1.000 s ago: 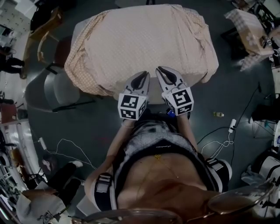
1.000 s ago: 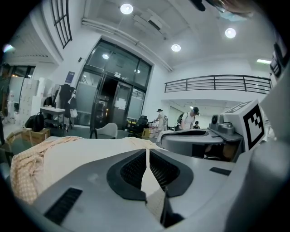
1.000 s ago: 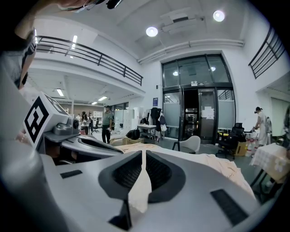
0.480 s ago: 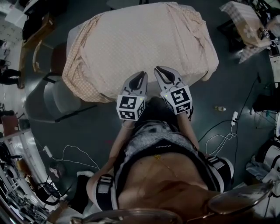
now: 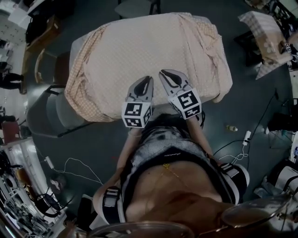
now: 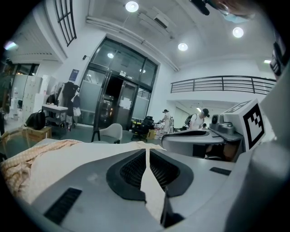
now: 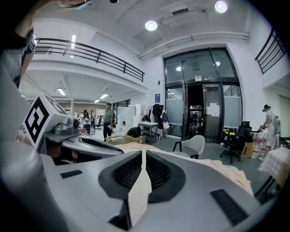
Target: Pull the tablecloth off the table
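A peach checked tablecloth [image 5: 153, 51] covers the table, bunched along its right side and hanging over the near edge. A strip of bare grey table [image 5: 77, 41] shows at the far left corner. My left gripper [image 5: 145, 82] and right gripper [image 5: 165, 75] sit side by side at the near edge, each shut on a fold of the cloth. In the left gripper view a thin band of cloth runs between the shut jaws of the left gripper [image 6: 147, 153], and the tablecloth [image 6: 50, 158] spreads beyond. In the right gripper view the right gripper [image 7: 142, 156] pinches the tablecloth [image 7: 226, 171] the same way.
Wooden chairs [image 5: 46, 60] and a grey chair [image 5: 53, 111] stand left of the table, and another chair [image 5: 135, 7] behind it. A second clothed table [image 5: 263, 28] is at the far right. Cables [image 5: 74, 165] and a power strip [image 5: 247, 136] lie on the floor.
Both grippers have stayed shut on the cloth and shifted slightly up the frame. The cloth's near left part hangs lower over the table edge than one second ago.
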Action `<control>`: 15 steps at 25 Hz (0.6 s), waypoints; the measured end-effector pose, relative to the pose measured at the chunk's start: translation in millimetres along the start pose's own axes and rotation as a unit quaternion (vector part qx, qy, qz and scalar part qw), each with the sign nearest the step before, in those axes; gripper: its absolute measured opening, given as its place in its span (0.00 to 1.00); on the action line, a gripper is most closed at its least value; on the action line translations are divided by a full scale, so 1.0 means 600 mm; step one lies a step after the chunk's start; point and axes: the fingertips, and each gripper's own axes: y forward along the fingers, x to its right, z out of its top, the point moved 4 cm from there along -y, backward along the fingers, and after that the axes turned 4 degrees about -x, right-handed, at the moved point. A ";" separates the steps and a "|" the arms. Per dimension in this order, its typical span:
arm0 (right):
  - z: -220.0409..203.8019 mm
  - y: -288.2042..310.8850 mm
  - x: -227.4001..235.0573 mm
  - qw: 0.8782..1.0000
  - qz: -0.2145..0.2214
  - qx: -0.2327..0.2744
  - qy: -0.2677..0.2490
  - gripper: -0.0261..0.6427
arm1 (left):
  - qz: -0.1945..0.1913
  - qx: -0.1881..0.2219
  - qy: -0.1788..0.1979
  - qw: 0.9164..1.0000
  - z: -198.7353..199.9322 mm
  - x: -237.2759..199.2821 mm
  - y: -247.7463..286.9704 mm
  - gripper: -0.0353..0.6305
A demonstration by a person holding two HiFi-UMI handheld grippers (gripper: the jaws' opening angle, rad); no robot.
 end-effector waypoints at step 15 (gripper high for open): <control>-0.017 0.066 0.138 0.998 0.056 -0.030 -0.007 0.16 | 0.045 -0.056 0.007 0.997 0.016 -0.012 0.145 0.09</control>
